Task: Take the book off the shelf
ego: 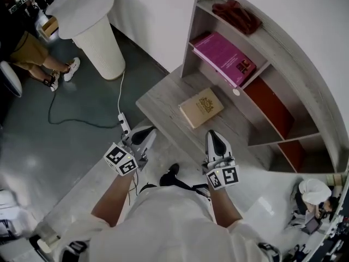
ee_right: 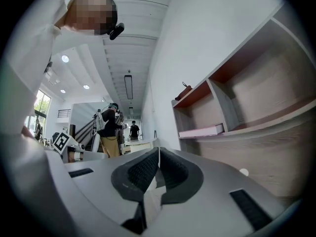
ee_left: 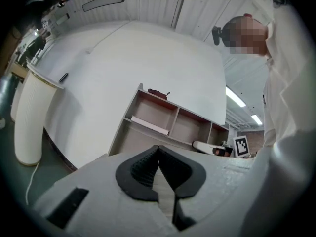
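Closed tight and empty: left tool point(ego: 144, 135), right tool point(ego: 217, 141), both level by the wood-grain table point(ego: 158, 100) edge. Flat tan book point(ego: 201, 107) lies on the table, apart from both. Glossy pink book point(ego: 223, 57) lies in the curved grey shelf point(ego: 192, 42), with crumpled maroon cloth point(ego: 236, 15) one level above.

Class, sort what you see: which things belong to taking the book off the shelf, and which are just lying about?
Job: grey wooden shelf unit; flat pink book inside it; left gripper, right gripper, both shut, empty.
Lying about: dark red cloth; tan book; white round pedestal table; white power strip.
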Tool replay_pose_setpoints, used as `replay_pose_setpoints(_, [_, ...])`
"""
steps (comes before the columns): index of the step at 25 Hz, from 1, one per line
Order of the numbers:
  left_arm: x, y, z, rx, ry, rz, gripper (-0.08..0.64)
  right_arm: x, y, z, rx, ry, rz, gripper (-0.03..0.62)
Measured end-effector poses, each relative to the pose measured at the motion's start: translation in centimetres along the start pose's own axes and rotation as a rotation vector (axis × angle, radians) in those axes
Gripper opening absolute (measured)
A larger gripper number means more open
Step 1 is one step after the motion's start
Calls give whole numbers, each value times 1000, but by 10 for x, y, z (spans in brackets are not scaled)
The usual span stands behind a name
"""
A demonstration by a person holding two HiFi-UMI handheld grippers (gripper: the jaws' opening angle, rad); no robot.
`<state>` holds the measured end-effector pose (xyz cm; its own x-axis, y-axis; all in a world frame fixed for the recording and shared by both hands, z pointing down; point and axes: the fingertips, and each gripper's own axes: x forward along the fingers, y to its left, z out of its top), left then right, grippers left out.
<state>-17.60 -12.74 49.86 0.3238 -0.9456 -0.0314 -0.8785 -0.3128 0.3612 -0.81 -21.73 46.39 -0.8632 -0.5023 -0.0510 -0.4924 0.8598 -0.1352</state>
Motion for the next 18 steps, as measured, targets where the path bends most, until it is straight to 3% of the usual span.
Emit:
replay_pose_setpoints(8, [64,22,43,-216,-104,-43,16,7,-43,1,25,-25,-94,20])
replay_pose_setpoints(14, [109,33,72,-376,-142,-122,17,9,-59,-7,58,-15,-194,20])
replay_pose_setpoints(18, [142,50,83,-470,-146,-212,17,26,-64,-9,56,-19,-268,20])
